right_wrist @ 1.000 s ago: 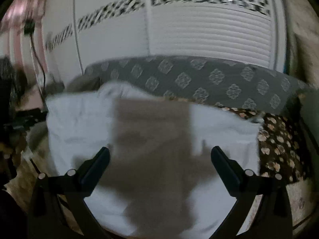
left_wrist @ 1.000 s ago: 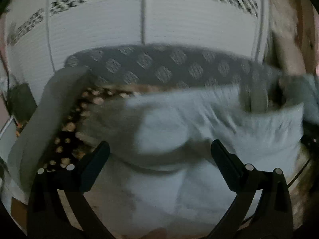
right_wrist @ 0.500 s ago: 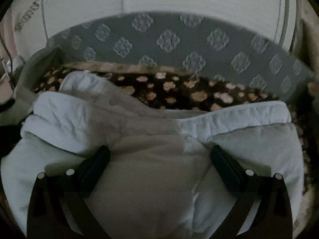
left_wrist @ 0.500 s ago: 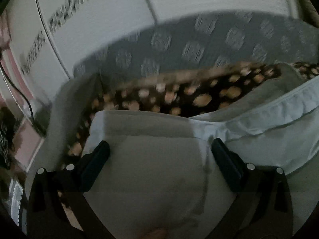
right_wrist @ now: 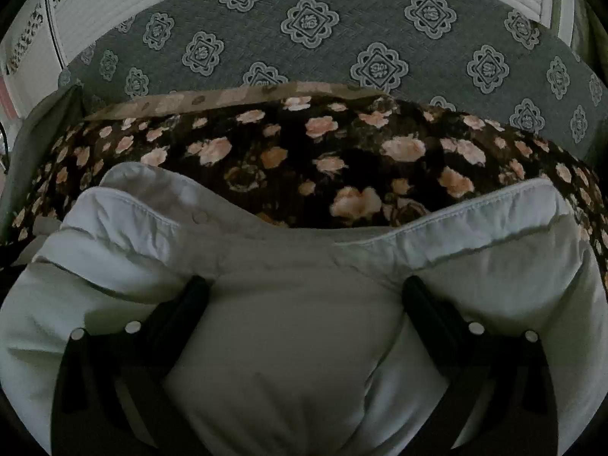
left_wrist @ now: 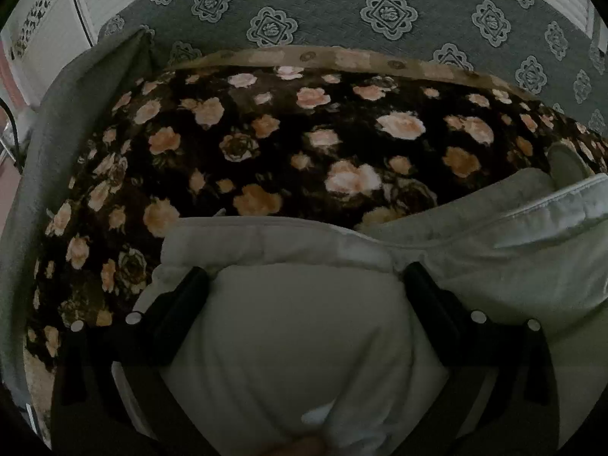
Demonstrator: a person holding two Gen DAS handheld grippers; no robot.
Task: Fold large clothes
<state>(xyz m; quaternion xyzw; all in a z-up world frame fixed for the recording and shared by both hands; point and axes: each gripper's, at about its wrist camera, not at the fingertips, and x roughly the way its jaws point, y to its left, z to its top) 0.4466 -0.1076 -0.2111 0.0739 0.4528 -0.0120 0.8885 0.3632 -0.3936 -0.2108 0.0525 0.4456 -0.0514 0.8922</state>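
Observation:
A large white padded garment (left_wrist: 304,342) lies on a dark floral blanket (left_wrist: 288,144). In the left wrist view its folded hem edge (left_wrist: 266,239) runs just beyond the fingertips. My left gripper (left_wrist: 304,281) stands open, its black fingers (left_wrist: 190,296) wide apart, with a bulge of white cloth lying between them. The right wrist view shows the same garment (right_wrist: 296,342), its stitched edge (right_wrist: 475,224) and a snap button (right_wrist: 197,216). My right gripper (right_wrist: 304,285) is open too, and cloth fills the gap between its fingers (right_wrist: 421,300).
The blanket covers a sofa seat with a grey medallion-patterned backrest (left_wrist: 342,11) and a grey armrest (left_wrist: 57,121) at left. White louvred doors (right_wrist: 125,3) stand behind the sofa. Bare blanket lies beyond the garment.
Both grippers have come down and forward with the garment, from held up in front of the doors to resting on the blanket. The view has steadied.

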